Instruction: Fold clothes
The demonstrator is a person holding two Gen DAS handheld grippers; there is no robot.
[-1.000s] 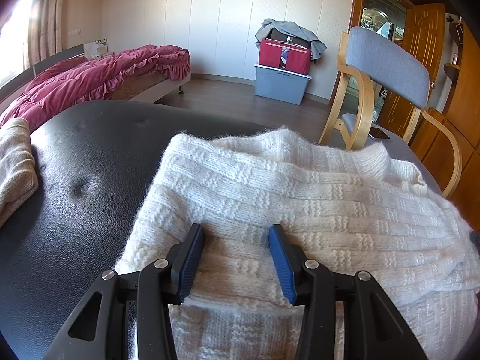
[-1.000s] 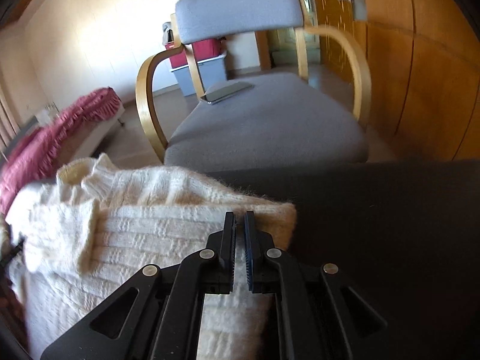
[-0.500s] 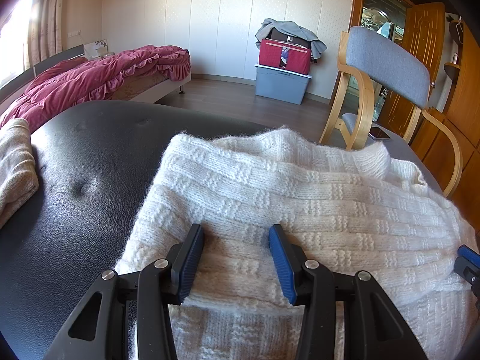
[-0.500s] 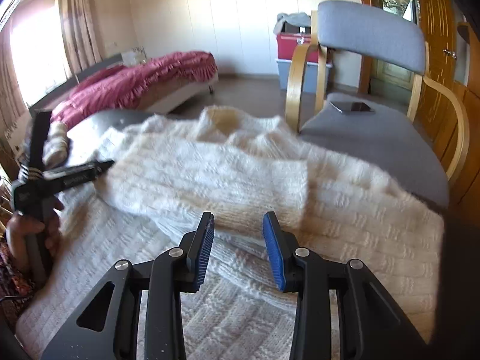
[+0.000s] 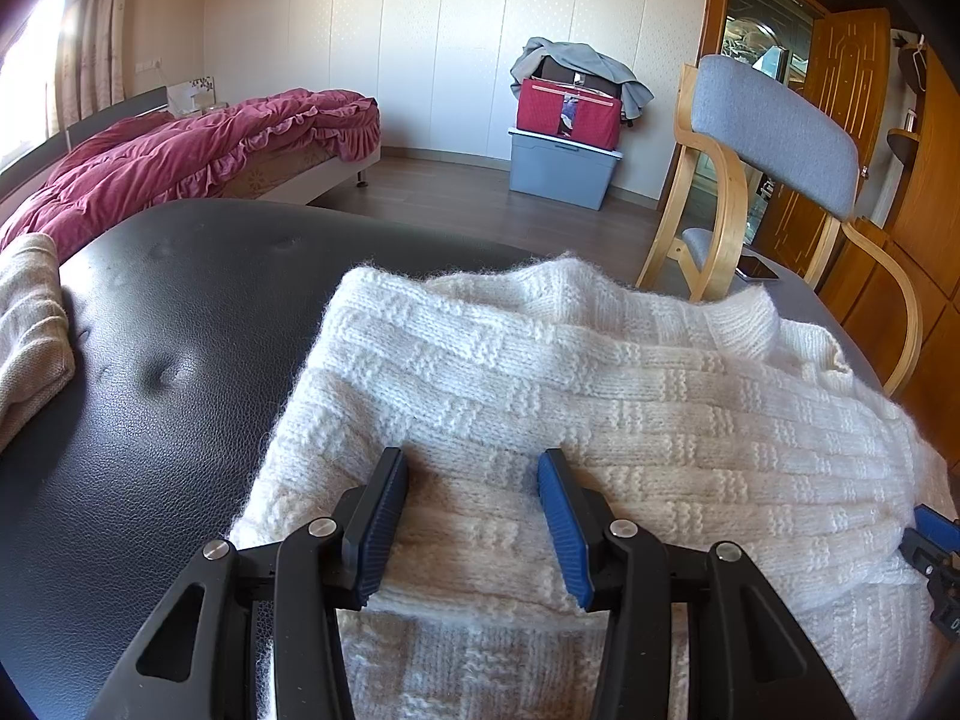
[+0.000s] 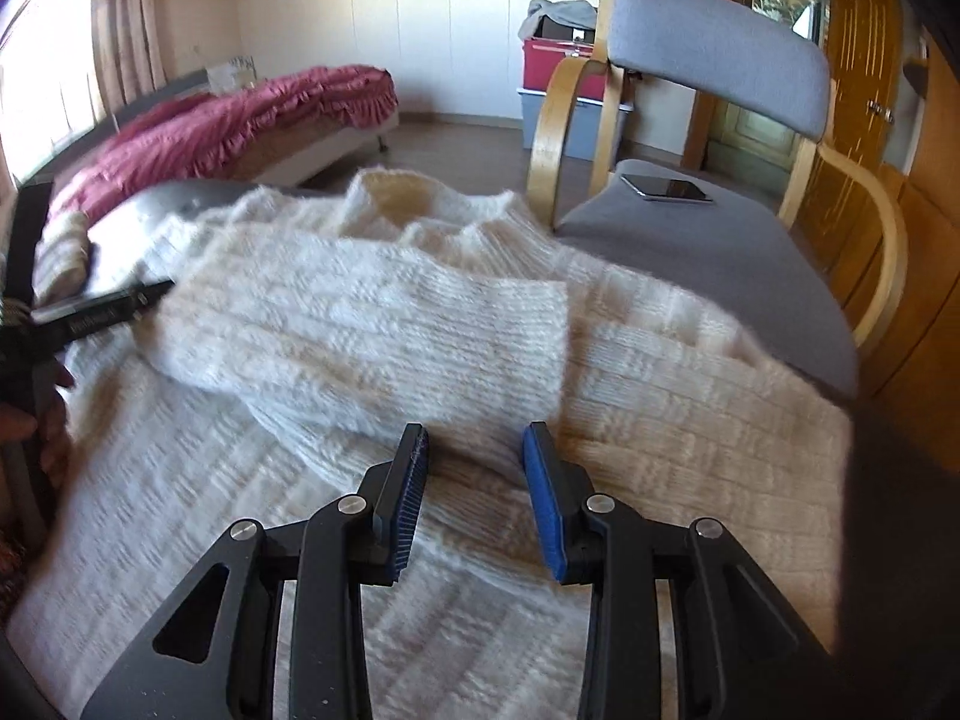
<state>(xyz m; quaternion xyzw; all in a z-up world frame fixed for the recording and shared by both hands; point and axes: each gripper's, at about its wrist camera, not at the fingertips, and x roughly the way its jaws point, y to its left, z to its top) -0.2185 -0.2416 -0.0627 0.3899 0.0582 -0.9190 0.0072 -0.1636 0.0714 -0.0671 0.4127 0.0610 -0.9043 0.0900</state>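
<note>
A white knitted sweater (image 5: 600,396) lies spread on a black leather surface (image 5: 168,360). My left gripper (image 5: 471,459) rests low over its near left part, open, with knit under the gap and neither pad pressing. One sleeve (image 6: 372,324) lies folded across the body. Just short of that sleeve's lower edge is my right gripper (image 6: 475,435); its jaws are opening and nothing is between the pads. The right gripper's blue tip (image 5: 933,534) shows at the right edge of the left wrist view. The left gripper (image 6: 102,315) and a hand appear at the far left of the right wrist view.
A folded beige garment (image 5: 30,324) lies at the left end of the surface. A grey chair with wooden arms (image 5: 774,126) stands close behind the sweater, a phone (image 6: 666,187) on its seat. Farther back are a bed with a red quilt (image 5: 198,144) and stacked storage boxes (image 5: 564,168).
My right gripper let go of the sleeve cuff, opened, and swung left over the sweater; the sleeve now lies across the body. The left gripper has not moved.
</note>
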